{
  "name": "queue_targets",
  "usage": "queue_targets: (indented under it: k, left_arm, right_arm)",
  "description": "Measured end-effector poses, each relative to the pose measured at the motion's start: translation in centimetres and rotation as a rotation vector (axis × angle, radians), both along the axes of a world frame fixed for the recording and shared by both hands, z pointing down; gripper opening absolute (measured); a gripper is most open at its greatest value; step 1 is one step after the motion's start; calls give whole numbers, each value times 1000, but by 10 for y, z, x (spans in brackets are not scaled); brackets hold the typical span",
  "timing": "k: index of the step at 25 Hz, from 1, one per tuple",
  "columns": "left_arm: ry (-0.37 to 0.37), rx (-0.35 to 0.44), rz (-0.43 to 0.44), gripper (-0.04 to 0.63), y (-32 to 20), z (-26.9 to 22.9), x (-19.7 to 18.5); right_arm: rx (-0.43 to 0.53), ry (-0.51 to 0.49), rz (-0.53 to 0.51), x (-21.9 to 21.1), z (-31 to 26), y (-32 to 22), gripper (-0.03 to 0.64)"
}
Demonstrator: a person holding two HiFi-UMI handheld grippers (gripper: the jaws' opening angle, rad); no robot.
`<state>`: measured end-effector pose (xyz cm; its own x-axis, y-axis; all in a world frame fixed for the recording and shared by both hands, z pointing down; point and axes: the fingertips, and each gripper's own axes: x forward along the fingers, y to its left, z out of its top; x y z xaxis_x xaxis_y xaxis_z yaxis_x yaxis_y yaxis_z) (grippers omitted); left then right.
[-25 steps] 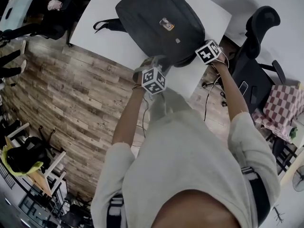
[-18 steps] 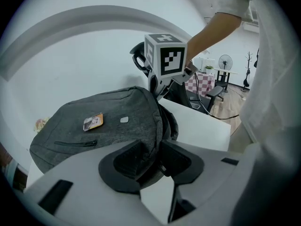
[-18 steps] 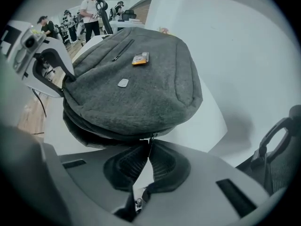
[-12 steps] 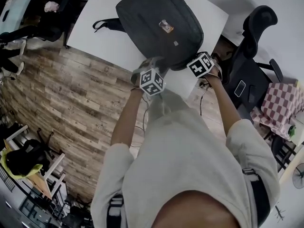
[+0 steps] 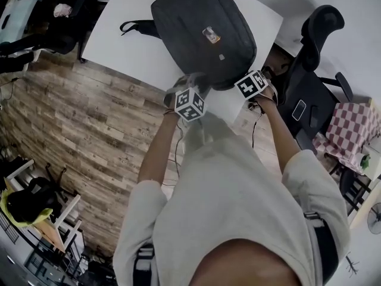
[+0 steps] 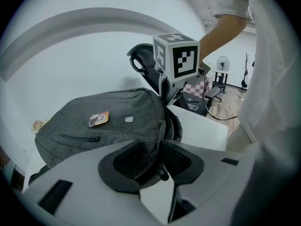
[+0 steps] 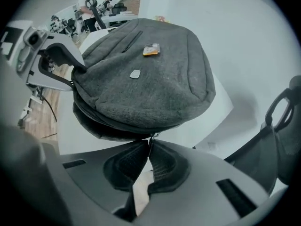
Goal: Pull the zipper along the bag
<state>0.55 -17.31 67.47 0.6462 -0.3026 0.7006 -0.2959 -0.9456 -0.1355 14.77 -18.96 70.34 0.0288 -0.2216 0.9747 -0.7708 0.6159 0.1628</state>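
Observation:
A grey backpack [image 5: 202, 31] lies flat on the white table [image 5: 143, 55], with an orange tag on its front. At the bag's near rim, my left gripper [image 6: 150, 147] is shut on a fold of the bag's fabric [image 6: 141, 149]. Its marker cube [image 5: 190, 104] shows in the head view. My right gripper [image 7: 148, 141] is shut on the small metal zipper pull [image 7: 151, 136] at the bag [image 7: 146, 74] rim, pointing steeply down. Left of the pull, the zipper line [image 7: 94, 119] gapes dark between two layers. The left gripper [image 7: 56, 60] shows there, holding the rim's far left.
A black office chair [image 5: 315, 46] stands right of the table, with a phone [image 5: 299, 110] on its seat. A checked cloth [image 5: 351, 130] lies further right. The bag's strap [image 5: 134, 27] trails left on the table. The table's near edge runs just under both grippers, above a wooden floor [image 5: 89, 136].
In the head view, my right gripper has slid along the bag's near rim towards the left gripper, still shut on the pull. The left gripper has kept its place and grip.

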Motion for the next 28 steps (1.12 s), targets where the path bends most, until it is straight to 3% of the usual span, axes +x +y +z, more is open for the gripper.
queue_targets:
  k: [13,17,20,24,28]
  left_arm:
    - [11,-22,16,147,3,-1,8]
    - [26,-31,9,143,2,0,10]
    - [24,-34,8,143,1,2,9]
    - [39,-27,-16,144,5,-3,8]
    - [97,-29,-106,169,7,-18,-4]
  right_arm:
    - [-153,-284,120,-69,-3,40,29]
    - [-192,-236,98,-63,-11,40,40]
    - [-168,-184,97,-59,-7,40,43]
    - [-113,-329,147,-63,-1,41,41]
    - [-16,-364,167,-59,-4,44,66]
